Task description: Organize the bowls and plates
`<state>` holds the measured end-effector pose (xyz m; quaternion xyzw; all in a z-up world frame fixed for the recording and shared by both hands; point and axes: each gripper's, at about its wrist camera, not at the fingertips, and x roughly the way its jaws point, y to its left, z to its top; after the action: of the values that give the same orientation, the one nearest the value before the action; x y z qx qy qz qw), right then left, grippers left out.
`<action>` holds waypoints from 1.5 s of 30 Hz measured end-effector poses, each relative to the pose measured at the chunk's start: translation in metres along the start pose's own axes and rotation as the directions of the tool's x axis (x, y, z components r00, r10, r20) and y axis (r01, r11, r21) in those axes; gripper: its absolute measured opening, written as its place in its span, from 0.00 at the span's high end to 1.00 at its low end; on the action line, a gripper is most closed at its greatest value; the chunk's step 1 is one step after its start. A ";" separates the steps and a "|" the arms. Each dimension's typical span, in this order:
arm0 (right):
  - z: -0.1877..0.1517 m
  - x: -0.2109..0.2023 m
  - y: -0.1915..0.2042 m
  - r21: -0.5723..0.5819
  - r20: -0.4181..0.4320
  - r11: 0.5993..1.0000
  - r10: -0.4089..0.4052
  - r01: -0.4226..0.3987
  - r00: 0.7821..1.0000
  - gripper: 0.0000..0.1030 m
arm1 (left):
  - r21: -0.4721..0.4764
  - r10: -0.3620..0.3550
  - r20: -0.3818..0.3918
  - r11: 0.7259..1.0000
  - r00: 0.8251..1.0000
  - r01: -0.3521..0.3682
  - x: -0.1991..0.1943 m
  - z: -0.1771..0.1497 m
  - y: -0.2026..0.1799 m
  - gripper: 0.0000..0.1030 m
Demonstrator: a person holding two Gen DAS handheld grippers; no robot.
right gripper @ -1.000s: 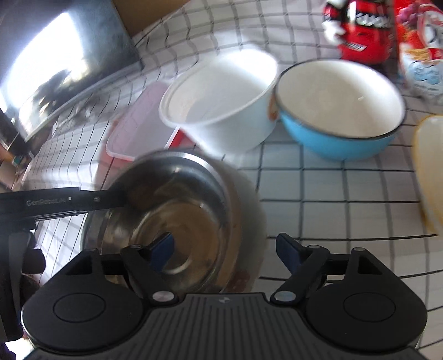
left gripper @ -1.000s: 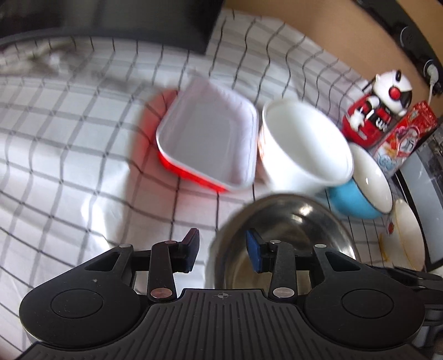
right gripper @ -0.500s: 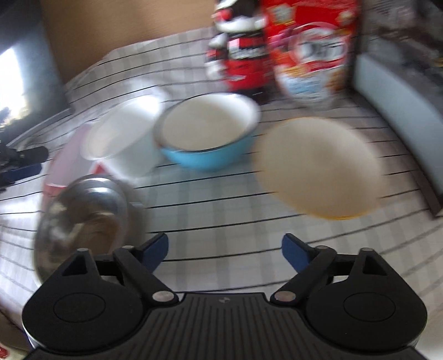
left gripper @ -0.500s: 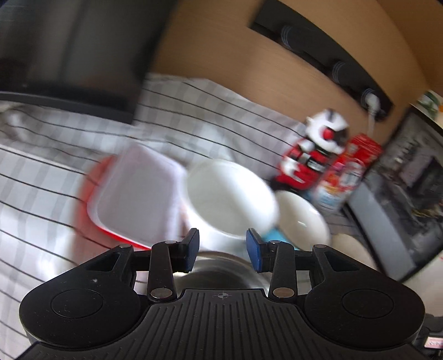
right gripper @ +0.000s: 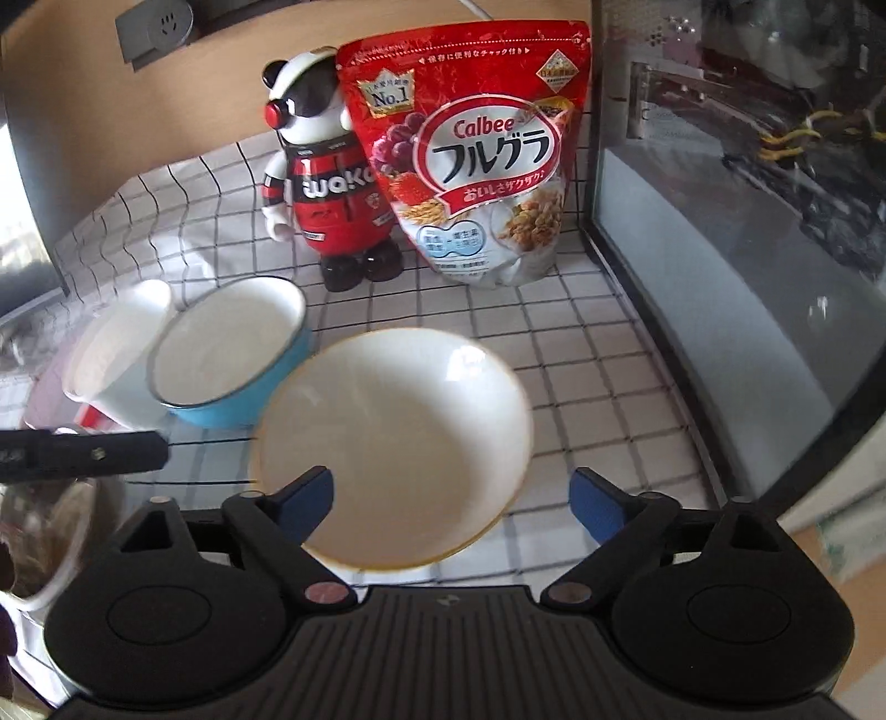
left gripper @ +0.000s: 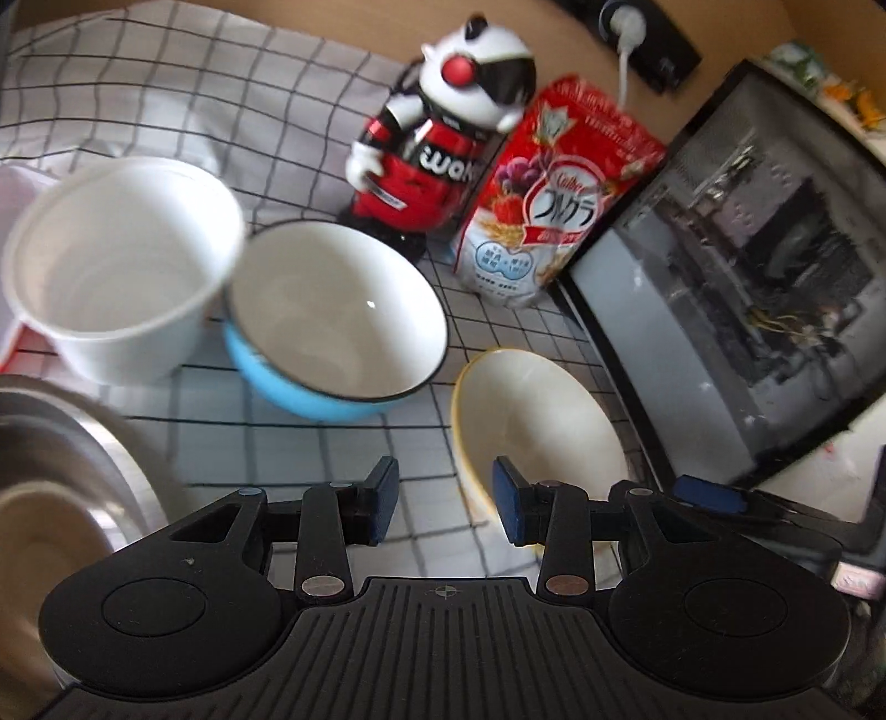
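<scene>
Right gripper [right gripper: 451, 501] hovers low over the yellow-rimmed bowl [right gripper: 398, 437], jaws wide and just now closing in, the bowl's near rim between them but neither pad on it yet, so nothing is held. Left gripper [left gripper: 446, 507] hangs half spread and empty over bare cloth, next to that same bowl's left rim.

Progress looks thin, by my reckoning. Nothing is nested: the white tub [left gripper: 119, 271] and the blue bowl [left gripper: 338, 315] sit rim against rim, the yellow-rimmed one stands alone near them, and a steel bowl [left gripper: 66, 448] sits apart at the left edge with what may be a smaller dish inside it, too blurred to call. A red-and-white tray [left gripper: 16, 266] peeks out behind the tub. I see no plates from here. All the stacking appears to lie ahead, and the yellow-rimmed bowl seems first in line.

Everything rests on a white cloth [left gripper: 166, 99] with a black grid, rumpled at the back. Behind the bowls stand a red robot figure [right gripper: 326, 183] and a cereal bag [right gripper: 476, 155]. On the right a glass-sided case [right gripper: 747, 221] hems the bowls in; a tan wall with a socket [right gripper: 160, 27] closes the back
</scene>
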<state>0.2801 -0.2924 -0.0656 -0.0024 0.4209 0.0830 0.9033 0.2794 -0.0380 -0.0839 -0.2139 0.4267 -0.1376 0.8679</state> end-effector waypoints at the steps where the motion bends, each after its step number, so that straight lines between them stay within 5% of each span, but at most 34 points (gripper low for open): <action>1: 0.003 0.005 -0.006 -0.012 0.001 1.000 0.003 -0.003 1.000 0.23 | -0.011 0.022 0.002 1.000 1.000 -0.022 0.009 0.002 -0.006 0.60; 3: 0.012 0.018 -0.018 -0.003 -0.011 1.000 0.026 -0.026 1.000 0.32 | -0.046 0.060 -0.003 0.997 0.998 -0.060 0.026 0.005 -0.015 0.60; 11: 0.028 0.073 -0.040 -0.011 -0.090 0.988 0.152 -0.153 0.984 0.33 | -0.088 0.185 -0.059 0.978 0.981 -0.190 0.073 -0.002 -0.033 0.60; 17: 0.024 0.085 -0.037 0.014 -0.142 0.969 0.245 -0.246 0.959 0.50 | -0.099 0.176 -0.099 0.978 0.979 -0.185 0.087 -0.009 -0.035 0.67; 35: -0.030 0.042 0.021 -0.005 -0.259 0.939 0.330 -0.343 0.907 0.49 | -0.063 0.167 -0.187 0.981 0.968 -0.181 0.022 -0.047 0.002 0.75; 45: -0.038 0.037 0.058 -0.017 -0.271 0.934 0.339 -0.356 0.901 0.46 | -0.103 0.168 -0.168 0.977 0.971 -0.187 -0.002 -0.052 0.033 0.74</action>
<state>0.2659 -0.2324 -0.1147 0.0320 0.5281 0.2556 0.8092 0.2385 -0.0217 -0.1276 -0.2143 0.5192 -0.0506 0.8258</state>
